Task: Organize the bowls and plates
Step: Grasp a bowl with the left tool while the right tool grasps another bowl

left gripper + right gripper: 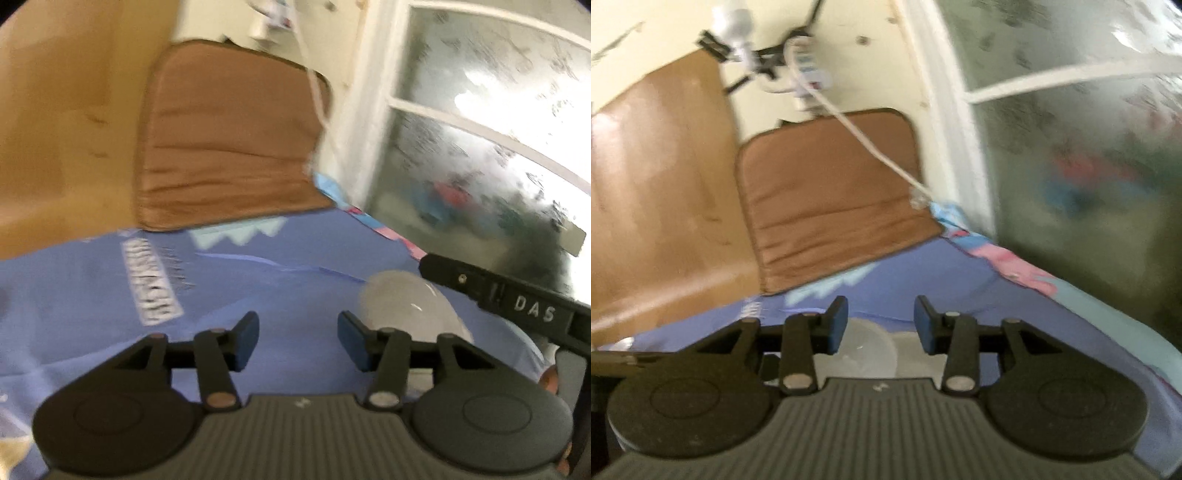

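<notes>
Translucent plastic bowl (410,306), whitish, sits on the blue printed cloth (288,280) just ahead and right of the left gripper (298,341). Left gripper's jaws stand wide apart, nothing between them. Right gripper (881,325) also spread wide and empty; below and between its fingers the right wrist view shows a pale round dish (866,350) with a second pale piece (912,350) beside it. Probably the same bowl plus a plate, but blur makes that hard to call. In the left wrist view the other tool's black arm (498,291) crosses just behind the bowl.

Step in hand, as I judge it: approach for a first pick, both frames motion-blurred. To do it well: slow down so the view settles, bring one finger inside the rim and one outside, and pinch the wall, not the whole bowl. Thin plastic likely flexes and slips, so close gently and lift straight. Keep the two tools from knocking each other; they sit near. Cloth may drag or wrinkle if a finger scrapes it.

Writing: "DAS" in white letters on the black arm. A white label block (151,280) printed on the cloth is unreadable. A brown cushion (229,140) and frosted glass door (480,147) stand behind, with no readable text.
</notes>
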Demonstrator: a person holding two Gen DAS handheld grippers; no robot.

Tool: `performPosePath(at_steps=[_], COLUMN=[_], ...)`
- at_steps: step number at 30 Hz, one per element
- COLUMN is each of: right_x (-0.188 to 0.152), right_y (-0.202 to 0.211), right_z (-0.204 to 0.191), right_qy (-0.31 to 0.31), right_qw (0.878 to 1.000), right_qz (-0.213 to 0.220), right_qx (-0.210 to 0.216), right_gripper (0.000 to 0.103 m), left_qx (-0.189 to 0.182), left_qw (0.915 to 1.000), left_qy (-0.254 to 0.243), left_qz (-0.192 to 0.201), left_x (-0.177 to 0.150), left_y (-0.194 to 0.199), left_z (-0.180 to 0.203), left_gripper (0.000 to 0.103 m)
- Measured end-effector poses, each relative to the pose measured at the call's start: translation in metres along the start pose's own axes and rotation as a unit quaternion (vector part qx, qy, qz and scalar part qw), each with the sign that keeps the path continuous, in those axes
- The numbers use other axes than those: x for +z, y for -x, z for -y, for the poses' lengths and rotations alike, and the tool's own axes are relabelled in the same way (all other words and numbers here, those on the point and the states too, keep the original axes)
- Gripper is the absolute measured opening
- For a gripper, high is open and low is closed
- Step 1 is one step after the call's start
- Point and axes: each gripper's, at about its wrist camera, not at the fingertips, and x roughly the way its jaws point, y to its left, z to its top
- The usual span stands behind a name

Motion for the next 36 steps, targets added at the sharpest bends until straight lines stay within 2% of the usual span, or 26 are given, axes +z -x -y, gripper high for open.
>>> performPosePath(at_steps=[4,6,10,13,17,19,21,23,25,29,33,34,36], right_x=[-0.006,-0.01,-0.007,-0.007,-0.01,-0.012,-0.015,-0.017,-0.02,-0.024,-0.031,-0.034,-0.04], right_y=[-0.018,-0.028,-0.029,-0.026,-0.037,-0.05,-0.062,-0.075,-0.091,-0.133,-0.178,-0.185,-0.201], right_z=[-0.029,-0.037,-0.037,-0.054,-0.088,-0.109,-0.135,-0.168,-0.204,-0.267,-0.312,-0.32,-0.338], right_qy=[0.039,0.053,0.025,0.043,0.057,0.06,0.062,0.07,0.083,0.082,0.054,0.054,0.062], right_qw=[0.999,0.998,0.999,0.998,0.994,0.988,0.979,0.967,0.957,0.94,0.925,0.923,0.918], right_qz=[-0.014,-0.021,-0.038,-0.037,-0.066,-0.095,-0.126,-0.15,-0.168,-0.218,-0.27,-0.276,-0.294], right_qx=[0.022,0.0,0.004,0.017,0.072,0.109,0.15,0.192,0.22,0.25,0.261,0.263,0.26], right_gripper=[0.043,0.042,0.043,0.043,0.043,0.043,0.043,0.043,0.043,0.043,0.042,0.042,0.04], left_qx=[-0.011,-0.01,-0.001,0.029,0.094,0.127,0.176,0.215,0.238,0.245,0.265,0.268,0.269], left_qw=[0.9984,0.9977,0.9973,0.9959,0.9885,0.9826,0.9725,0.9614,0.9541,0.9453,0.9385,0.937,0.9337], left_qy=[0.055,0.066,0.074,0.084,0.116,0.131,0.147,0.168,0.181,0.215,0.217,0.217,0.221], left_qz=[-0.011,-0.012,0.004,0.015,0.026,0.034,0.044,0.038,0.024,-0.015,-0.045,-0.058,-0.084], left_x=[-0.002,-0.003,-0.008,-0.018,-0.034,-0.034,-0.027,-0.016,-0.006,0.008,0.01,0.008,0.005], left_y=[0.006,0.008,0.022,0.041,0.07,0.086,0.103,0.115,0.118,0.107,0.089,0.083,0.07], left_z=[-0.032,-0.041,-0.061,-0.084,-0.132,-0.16,-0.193,-0.23,-0.262,-0.317,-0.343,-0.348,-0.357], left_gripper=[0.048,0.048,0.048,0.048,0.048,0.048,0.048,0.048,0.048,0.047,0.046,0.043,0.029])
